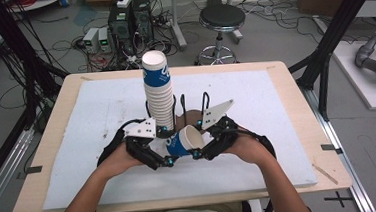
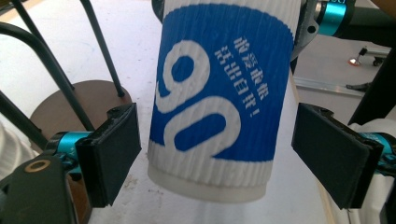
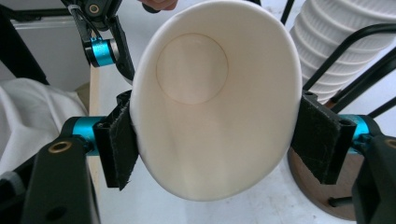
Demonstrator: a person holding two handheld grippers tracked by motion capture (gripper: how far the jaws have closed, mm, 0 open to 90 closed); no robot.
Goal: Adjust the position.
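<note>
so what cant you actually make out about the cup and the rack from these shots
- Cup: its base in the high view, hidden behind the left gripper.
- Cup's rim in the left gripper view, cut off by the top edge.
- Wire rack: its round wooden base in the high view, mostly hidden by the cup stack and the right gripper.

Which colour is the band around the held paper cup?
Blue with white print, on the paper cup; clearest in the left gripper view.

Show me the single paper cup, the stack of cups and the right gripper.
single paper cup (image 2: 205,107): left gripper view, blue band.
stack of cups (image 1: 157,95): high view, ribbed white side.
right gripper (image 3: 215,135): right gripper view, midway between pads squeezing the cup's rim.
</note>
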